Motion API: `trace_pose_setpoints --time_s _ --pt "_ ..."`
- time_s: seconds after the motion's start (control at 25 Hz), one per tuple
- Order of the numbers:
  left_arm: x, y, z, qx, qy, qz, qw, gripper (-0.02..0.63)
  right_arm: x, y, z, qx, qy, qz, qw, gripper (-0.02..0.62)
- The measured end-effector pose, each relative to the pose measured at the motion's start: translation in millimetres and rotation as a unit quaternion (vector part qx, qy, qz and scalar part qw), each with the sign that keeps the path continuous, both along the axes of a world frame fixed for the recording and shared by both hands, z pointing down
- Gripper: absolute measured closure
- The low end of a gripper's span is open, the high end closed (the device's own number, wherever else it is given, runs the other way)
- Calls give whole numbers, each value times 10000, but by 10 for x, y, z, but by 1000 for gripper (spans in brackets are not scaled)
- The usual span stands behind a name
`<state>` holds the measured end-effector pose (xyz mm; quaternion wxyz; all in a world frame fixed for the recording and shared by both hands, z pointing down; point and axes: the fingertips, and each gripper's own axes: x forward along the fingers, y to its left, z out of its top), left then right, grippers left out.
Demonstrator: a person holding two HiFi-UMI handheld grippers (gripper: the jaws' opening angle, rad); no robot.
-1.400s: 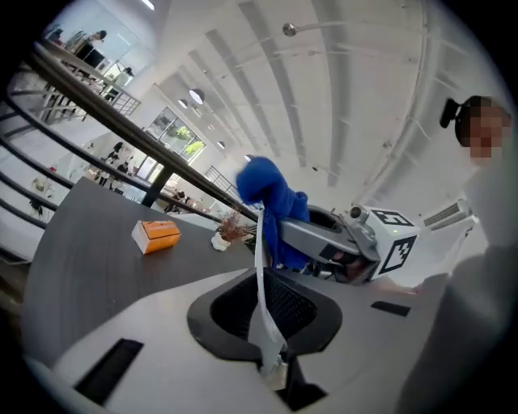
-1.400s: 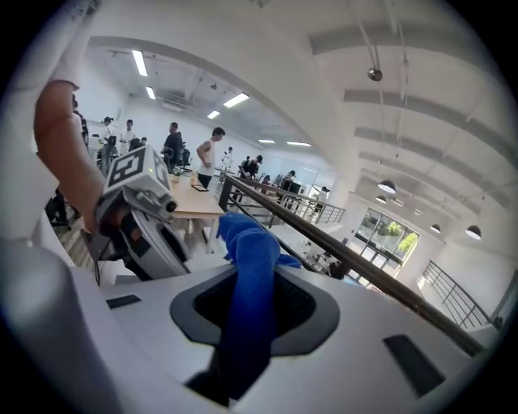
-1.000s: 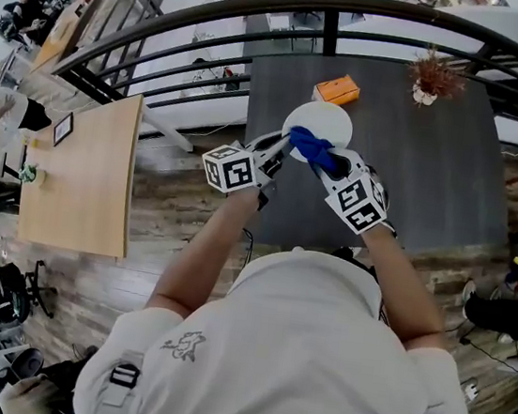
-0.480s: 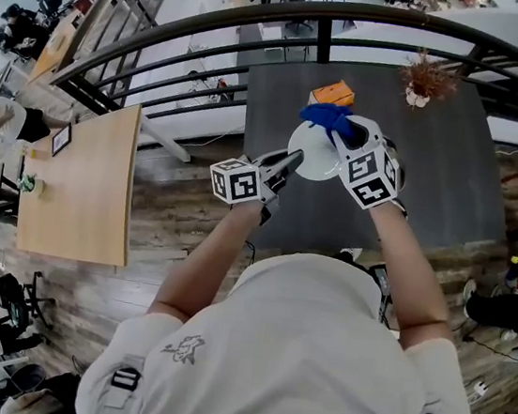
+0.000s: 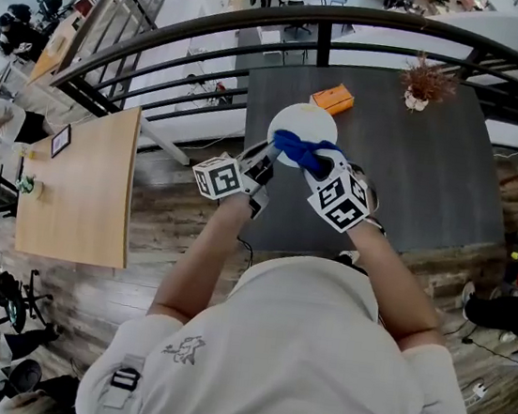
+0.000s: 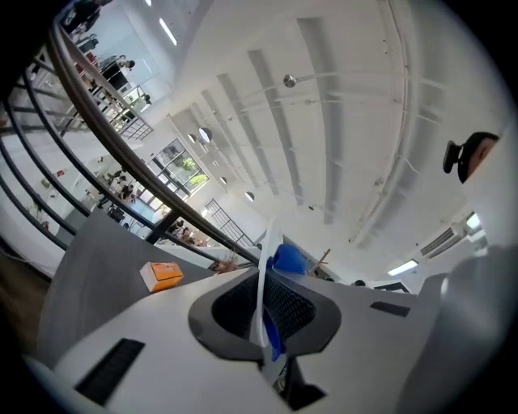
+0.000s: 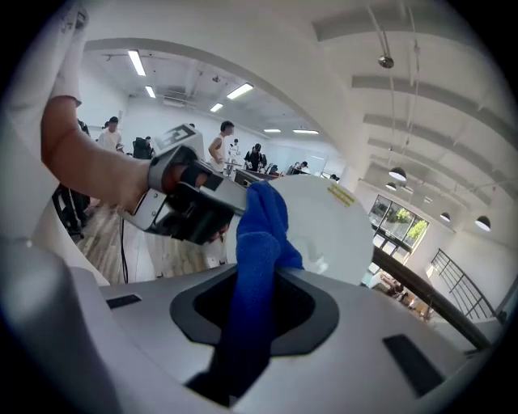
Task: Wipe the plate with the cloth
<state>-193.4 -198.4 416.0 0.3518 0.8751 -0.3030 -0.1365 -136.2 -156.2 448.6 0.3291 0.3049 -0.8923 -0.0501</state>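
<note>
Now both forearms reach forward and meet above the worktop, near its left edge. The left gripper lies level, its jaws clenched on the rim of the plate. The right gripper, tilted downward, grasps the blue cloth against the plate's face.

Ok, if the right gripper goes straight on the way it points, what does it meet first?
The white plate: its face stands just beyond the blue cloth clamped in the right gripper, held on edge by the left gripper. The cloth's tip seems to touch it, though depth is unclear.
</note>
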Motion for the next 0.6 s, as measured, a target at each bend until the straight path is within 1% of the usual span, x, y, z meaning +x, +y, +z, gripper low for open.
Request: trace_pose_setpoints --time_s 0.08,0.16,0.28,0.36,0.48,0.6 --pt "-45 23 35 12 -118 14 9999 584 135 -53 70 -88 34 203 9997 505" --pt "-50 70 51 -6 -110 71 9999 584 299 -183 43 -76 45 508 9987 505" --pt "35 170 107 -10 -283 244 9993 583 516 -417 -151 105 64 888 9960 504" --pt "160 248 128 31 -403 424 9983 580 556 -529 -341 309 72 992 9946 505" --pt "318 307 124 61 -386 612 9974 575 398 -547 -580 593 43 870 9944 505" --pt "386 282 46 121 -328 651 9973 580 81 -379 -667 674 -80 419 9968 505"
